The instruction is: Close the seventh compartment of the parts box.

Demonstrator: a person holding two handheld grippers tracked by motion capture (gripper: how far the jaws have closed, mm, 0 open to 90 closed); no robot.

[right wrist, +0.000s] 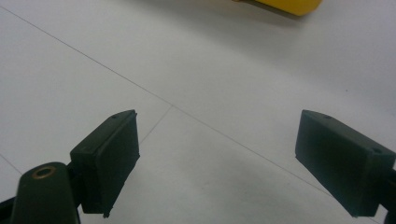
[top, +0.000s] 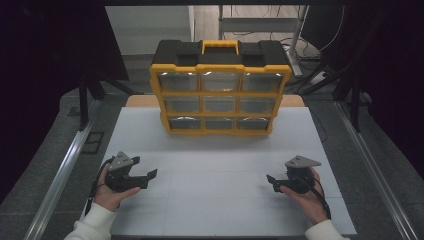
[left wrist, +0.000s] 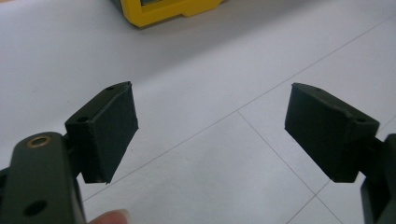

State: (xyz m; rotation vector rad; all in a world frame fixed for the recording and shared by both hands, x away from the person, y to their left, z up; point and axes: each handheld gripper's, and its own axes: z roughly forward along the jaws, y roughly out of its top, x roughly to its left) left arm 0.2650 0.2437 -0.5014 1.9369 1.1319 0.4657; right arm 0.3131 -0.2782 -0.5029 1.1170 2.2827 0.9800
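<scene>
Yellow-and-black drawer cabinet (top: 220, 87) upright at the far middle of the white bench (top: 225, 210), clear drawer fronts in three rows of three. Left gripper (top: 147, 178) well short of the cabinet, off its left front corner, low over the bench, fingers (left wrist: 112, 130) spread wide, nothing between. Right gripper (top: 272, 182) well short of the cabinet, off its right front corner, fingers (right wrist: 109, 161) likewise wide apart, gripping nothing. Both pointed inward across the bench.

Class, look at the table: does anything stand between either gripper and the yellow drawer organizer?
Nothing visible does. Bare white table lies between the left gripper, the right gripper and the organizer; both grippers are open and empty.
</scene>
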